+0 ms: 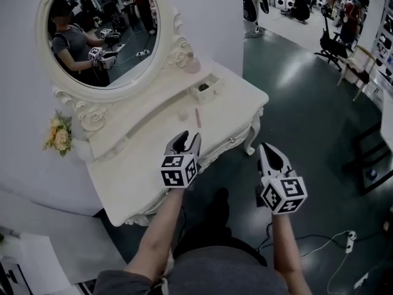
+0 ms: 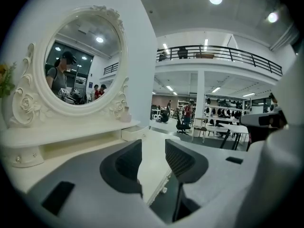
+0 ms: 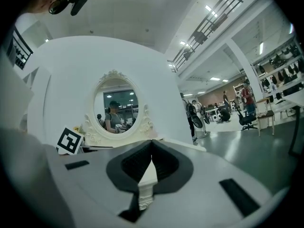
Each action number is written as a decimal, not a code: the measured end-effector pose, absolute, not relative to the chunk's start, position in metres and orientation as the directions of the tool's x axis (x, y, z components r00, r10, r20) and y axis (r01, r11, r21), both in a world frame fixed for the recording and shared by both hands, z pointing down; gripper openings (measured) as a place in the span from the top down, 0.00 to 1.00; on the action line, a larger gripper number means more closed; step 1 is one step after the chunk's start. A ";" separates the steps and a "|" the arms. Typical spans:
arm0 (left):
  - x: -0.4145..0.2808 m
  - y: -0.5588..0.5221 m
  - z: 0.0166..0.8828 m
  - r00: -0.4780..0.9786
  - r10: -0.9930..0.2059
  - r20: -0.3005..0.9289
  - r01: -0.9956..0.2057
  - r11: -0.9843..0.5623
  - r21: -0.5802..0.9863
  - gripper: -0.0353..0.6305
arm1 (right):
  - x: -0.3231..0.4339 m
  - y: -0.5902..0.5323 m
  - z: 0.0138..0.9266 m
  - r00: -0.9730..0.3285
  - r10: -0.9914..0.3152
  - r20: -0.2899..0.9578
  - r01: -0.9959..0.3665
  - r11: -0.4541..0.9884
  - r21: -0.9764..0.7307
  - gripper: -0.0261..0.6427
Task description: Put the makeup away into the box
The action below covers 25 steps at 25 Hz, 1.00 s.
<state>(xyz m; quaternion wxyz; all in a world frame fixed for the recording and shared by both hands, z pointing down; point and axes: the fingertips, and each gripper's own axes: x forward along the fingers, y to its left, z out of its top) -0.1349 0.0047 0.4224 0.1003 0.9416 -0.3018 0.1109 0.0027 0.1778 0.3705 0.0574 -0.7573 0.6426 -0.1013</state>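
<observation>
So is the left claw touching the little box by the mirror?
Apart. In the head view, bare tabletop lies between the left claw and the box.

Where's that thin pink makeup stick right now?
In the head view the pink makeup stick lies flat on the white dressing table, just beyond the left gripper and a little short of the small open box.
</observation>
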 end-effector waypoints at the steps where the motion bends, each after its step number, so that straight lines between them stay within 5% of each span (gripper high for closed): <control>1: -0.130 -0.002 0.425 0.792 -0.546 0.272 -0.591 -0.797 0.123 0.73 | 0.007 0.173 0.371 0.155 -0.985 0.081 -0.962 -0.169 -0.214 0.96; 25: -0.041 -0.162 0.488 0.772 -0.496 0.398 -0.595 -0.785 0.175 0.70 | 0.132 -0.004 0.399 0.189 -0.970 0.154 -0.932 -0.227 -0.284 0.96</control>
